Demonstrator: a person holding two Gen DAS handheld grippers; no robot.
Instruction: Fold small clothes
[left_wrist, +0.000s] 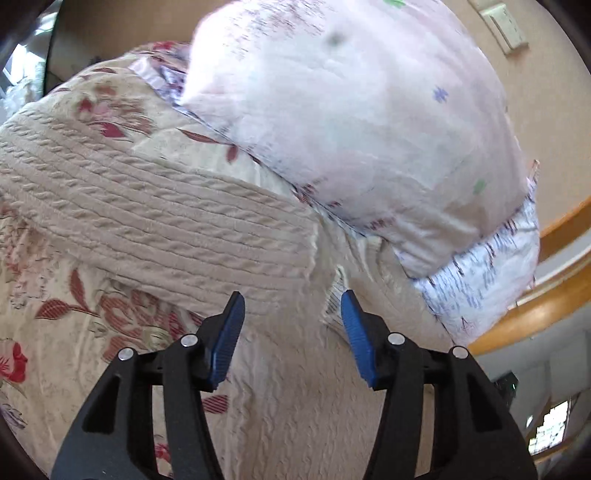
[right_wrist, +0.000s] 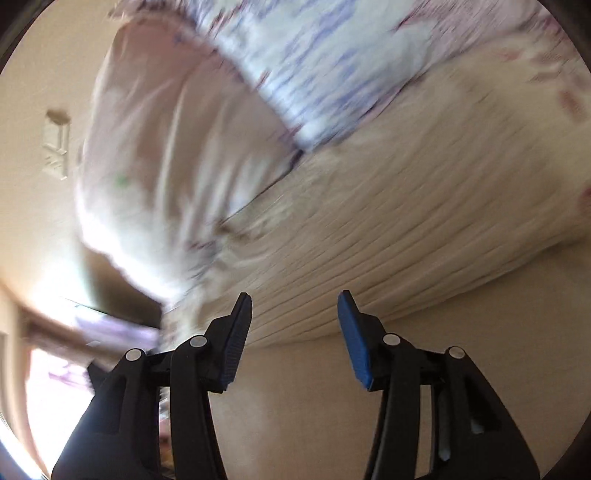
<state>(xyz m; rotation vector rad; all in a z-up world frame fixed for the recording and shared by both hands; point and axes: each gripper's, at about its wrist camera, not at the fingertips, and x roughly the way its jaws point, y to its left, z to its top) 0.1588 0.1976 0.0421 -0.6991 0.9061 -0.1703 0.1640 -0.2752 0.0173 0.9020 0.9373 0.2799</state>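
A beige cable-knit garment (left_wrist: 155, 221) lies on a floral bedspread (left_wrist: 55, 332) in the left wrist view, spreading from the upper left down under my left gripper (left_wrist: 291, 321). The left gripper is open and empty just above the knit fabric. In the blurred right wrist view the same ribbed beige knit (right_wrist: 388, 229) fills the middle. My right gripper (right_wrist: 295, 321) is open and empty, its tips near the knit's lower edge, over a plain beige surface.
A pale pink pillow (left_wrist: 351, 110) with small coloured marks lies on a white-and-purple patterned pillow (left_wrist: 487, 280) behind the knit; both also show in the right wrist view (right_wrist: 155, 147). A wooden bed frame (left_wrist: 535, 302) curves at the right. A wall switch (left_wrist: 506, 22) is beyond.
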